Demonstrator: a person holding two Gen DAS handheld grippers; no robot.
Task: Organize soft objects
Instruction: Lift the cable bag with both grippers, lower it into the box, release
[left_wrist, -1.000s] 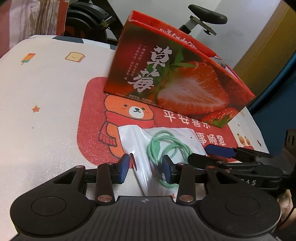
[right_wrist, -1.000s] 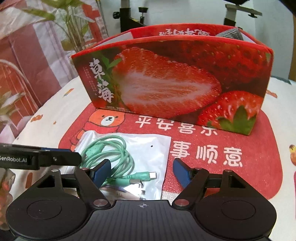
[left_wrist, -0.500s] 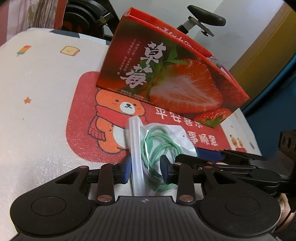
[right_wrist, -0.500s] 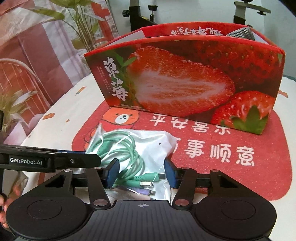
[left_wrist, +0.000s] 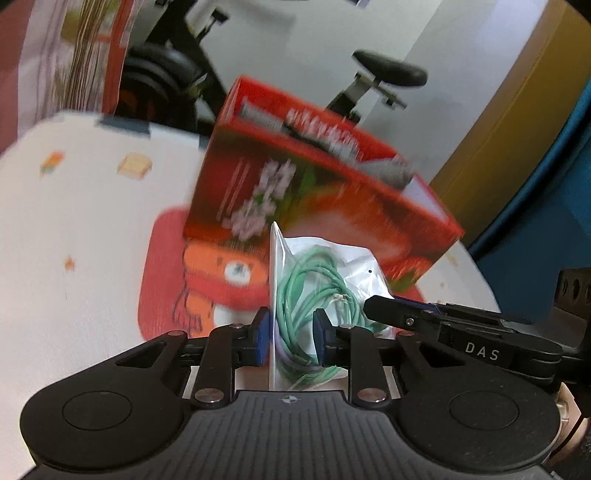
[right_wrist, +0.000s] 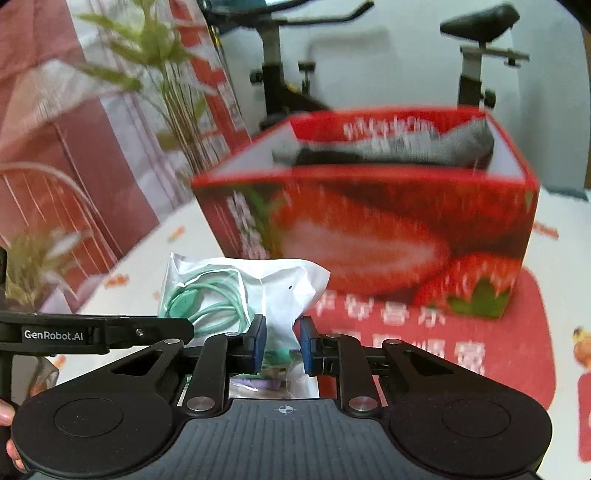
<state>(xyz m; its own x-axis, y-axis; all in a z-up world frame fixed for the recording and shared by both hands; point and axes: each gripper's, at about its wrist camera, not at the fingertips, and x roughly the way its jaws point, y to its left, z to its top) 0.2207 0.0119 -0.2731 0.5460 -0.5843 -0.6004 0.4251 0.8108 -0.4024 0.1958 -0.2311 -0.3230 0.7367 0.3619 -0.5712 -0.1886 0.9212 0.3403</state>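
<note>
Beyond the red mat (right_wrist: 517, 332), the strawberry box (right_wrist: 369, 229) stands just ahead of your bag of green cable (right_wrist: 258, 288), which your left gripper (left_wrist: 290, 338) and right gripper (right_wrist: 280, 345) are closing on from either end.

1. the left wrist view looks forward and downward along the left gripper (left_wrist: 290, 338), whose black body fills the lower part of the picture.
2. it sits close over the clear bag (left_wrist: 325, 280), with the red box (left_wrist: 332, 199) just beyond and an exercise bike (left_wrist: 384, 74) far behind.
3. the right wrist view looks the same way along the right gripper (right_wrist: 281, 345), facing the box's long side (right_wrist: 369, 236) and seeing into its open top.
4. both views share the bag (right_wrist: 251, 288), the box, the red mat (right_wrist: 480, 350) and the bike (right_wrist: 480, 22).
5. each view catches the other gripper at its edge: the right one at right (left_wrist: 443, 325), the left one at left (right_wrist: 92, 332).
</note>
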